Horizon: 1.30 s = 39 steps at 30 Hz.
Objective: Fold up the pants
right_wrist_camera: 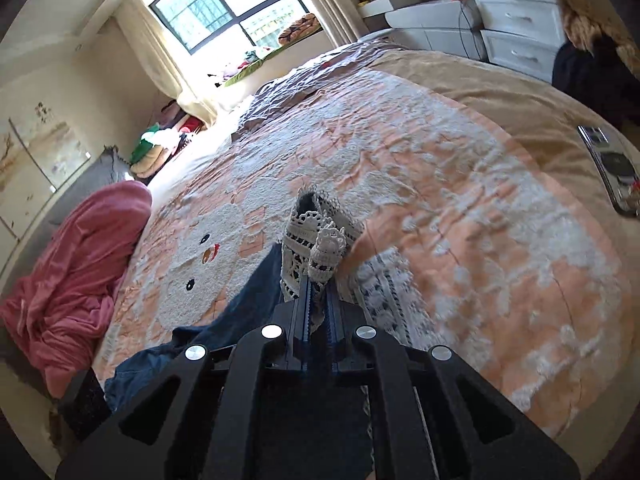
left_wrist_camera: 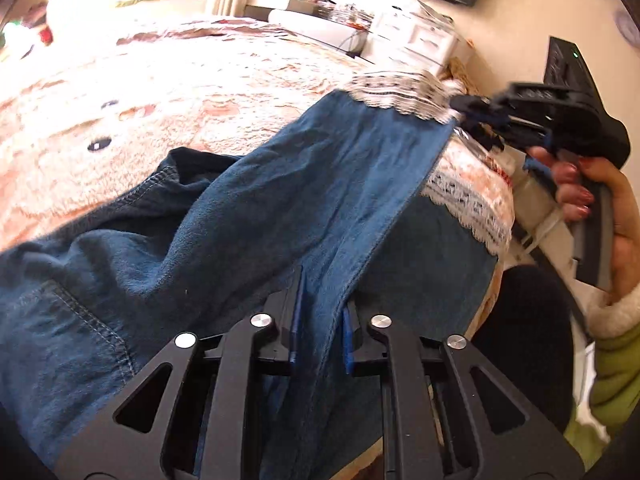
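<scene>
- The bed (right_wrist_camera: 500, 92), under a peach-and-white fleece blanket (right_wrist_camera: 440, 184), fills both views; only the right wrist view shows the window (right_wrist_camera: 224, 4) at 11 o'clock and a pink blanket heap (right_wrist_camera: 80, 264) at 9 o'clock.
- The blue jeans (left_wrist_camera: 248, 216) lie across the blanket; the left wrist view shows most of them.
- The left gripper (left_wrist_camera: 320, 320) is clenched on a denim fold at 6 o'clock.
- The right gripper (right_wrist_camera: 319, 304) is clamped on the lace cuff (right_wrist_camera: 316, 236); the left wrist view shows its hand (left_wrist_camera: 600, 200) at 3 o'clock.

pants (left_wrist_camera: 280, 200): blue denim, white lace-trimmed hems | rumpled on bed | one leg lifted taut, other leg flat beneath
</scene>
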Available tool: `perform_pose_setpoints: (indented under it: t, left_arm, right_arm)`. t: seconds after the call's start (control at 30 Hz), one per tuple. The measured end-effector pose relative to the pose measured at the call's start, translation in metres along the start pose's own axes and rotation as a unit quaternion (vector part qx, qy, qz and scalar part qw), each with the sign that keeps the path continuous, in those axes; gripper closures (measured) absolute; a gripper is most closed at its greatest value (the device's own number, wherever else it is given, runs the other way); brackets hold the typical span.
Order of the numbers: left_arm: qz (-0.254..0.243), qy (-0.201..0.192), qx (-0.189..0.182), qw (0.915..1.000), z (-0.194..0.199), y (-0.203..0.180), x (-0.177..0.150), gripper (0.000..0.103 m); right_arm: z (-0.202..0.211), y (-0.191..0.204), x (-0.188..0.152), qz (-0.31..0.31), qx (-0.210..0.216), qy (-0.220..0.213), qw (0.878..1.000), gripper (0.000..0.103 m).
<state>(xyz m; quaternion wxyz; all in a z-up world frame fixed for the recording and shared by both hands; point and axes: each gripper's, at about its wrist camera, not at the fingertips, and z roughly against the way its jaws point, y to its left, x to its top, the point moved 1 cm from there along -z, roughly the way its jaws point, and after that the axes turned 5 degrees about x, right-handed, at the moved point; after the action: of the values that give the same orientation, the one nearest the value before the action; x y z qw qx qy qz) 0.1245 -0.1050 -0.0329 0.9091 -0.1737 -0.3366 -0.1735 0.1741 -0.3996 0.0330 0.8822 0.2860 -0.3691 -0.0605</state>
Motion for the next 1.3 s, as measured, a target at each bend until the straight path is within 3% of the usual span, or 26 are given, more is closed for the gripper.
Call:
perform_pose_setpoints:
  t: [0.2, 0.37, 0.87, 0.97, 1.0, 1.03, 1.1, 1.2, 1.3]
  left_arm:
    - [-0.049, -0.019, 0.007, 0.9986, 0.022, -0.002, -0.005, 0.099]
    - [-0.062, -0.015, 0.011, 0.9979, 0.025, -0.001, -0.007, 0.099]
    - [-0.115, 0.009, 0.005, 0.9933, 0.027, -0.015, -0.032, 0.099]
    - [-0.114, 0.012, 0.013, 0.9933, 0.026, -0.017, -0.036, 0.099]
    - [-0.116, 0.011, 0.016, 0.993, 0.027, -0.018, -0.038, 0.099]
    - [-0.117, 0.009, 0.019, 0.9929, 0.027, -0.018, -0.038, 0.099]
    - [-0.12, 0.003, 0.03, 0.9924, 0.028, -0.019, -0.038, 0.094]
    - [-0.126, -0.007, 0.045, 0.991, 0.028, -0.022, -0.037, 0.08]
    - [-0.137, -0.016, 0.06, 0.9887, 0.024, -0.028, -0.034, 0.074]
  right_arm:
    - [0.04, -0.018, -0.046, -0.036, 0.007, -0.009, 0.999, 0.097]
    - [0.047, -0.027, -0.078, -0.048, -0.001, 0.02, 0.999, 0.097]
    - [0.055, -0.057, -0.099, -0.075, -0.052, 0.036, 0.995, 0.097]
    - [0.064, -0.053, -0.098, -0.066, -0.042, 0.026, 0.997, 0.095]
    - [0.066, -0.051, -0.096, -0.063, -0.037, 0.023, 0.997, 0.085]
    - [0.068, -0.051, -0.094, -0.063, -0.034, 0.018, 0.997, 0.065]
    - [0.07, -0.05, -0.089, -0.062, -0.029, 0.015, 0.998, 0.045]
    - [0.064, -0.048, -0.08, -0.033, -0.053, 0.012, 0.998, 0.045]
    - [0.049, -0.052, -0.076, -0.028, -0.051, 0.037, 0.998, 0.048]
